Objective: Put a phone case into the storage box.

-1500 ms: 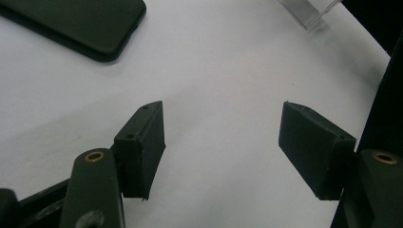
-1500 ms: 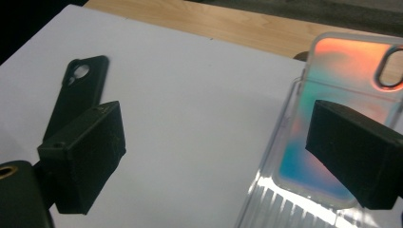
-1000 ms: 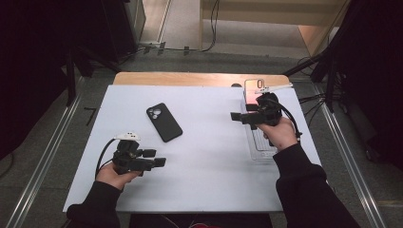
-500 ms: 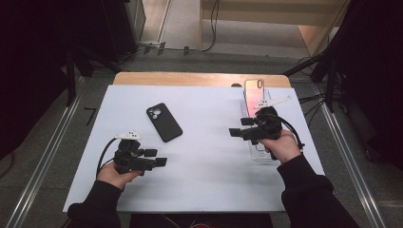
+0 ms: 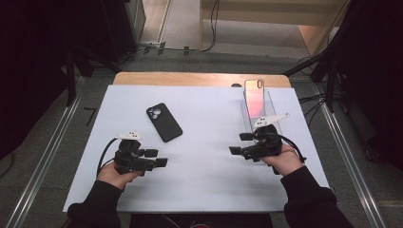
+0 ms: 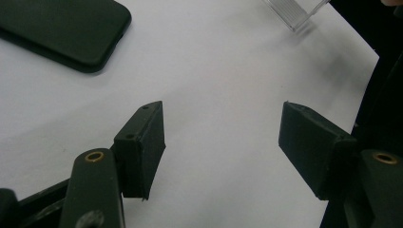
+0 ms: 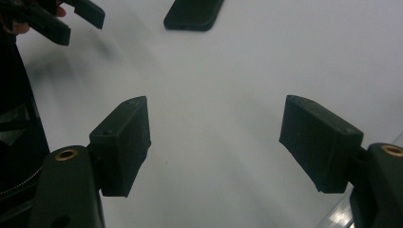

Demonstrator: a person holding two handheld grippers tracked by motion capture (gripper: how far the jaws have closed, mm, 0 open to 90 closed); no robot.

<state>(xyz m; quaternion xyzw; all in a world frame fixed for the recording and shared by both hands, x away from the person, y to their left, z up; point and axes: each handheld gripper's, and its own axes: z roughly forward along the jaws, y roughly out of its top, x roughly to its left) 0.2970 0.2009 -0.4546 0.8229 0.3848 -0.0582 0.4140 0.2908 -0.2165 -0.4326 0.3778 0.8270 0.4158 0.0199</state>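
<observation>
We have both claws low over the white tabletop [image 5: 204,190], and nothing sits between the jaws of either: the left claw [image 5: 160,157] has its jaws apart, and the right claw [image 5: 240,143] has just narrowed a little but also stands apart on bare surface. The black phone [image 5: 164,122] lies flat ahead of the left claw and a little toward the right one, near but not touching; in the right claw view it shows far ahead [image 7: 194,14], with the left claw off to one side [image 7: 62,21]. We judge it a stiff, fairly dense slab with rounded corners and a matte, case-like back, so it should not flex, but its thin profile on a smooth sheet makes it apt to slide before it lifts. We would take it across the two long edges near the middle, away from the camera bump. Just beside and behind the right claw rests a clear plastic tray [image 5: 260,116], hard and glossy, with a second, pinkish phone [image 5: 255,95] in it; that one looks slick and glassy, and easier to scratch.
</observation>
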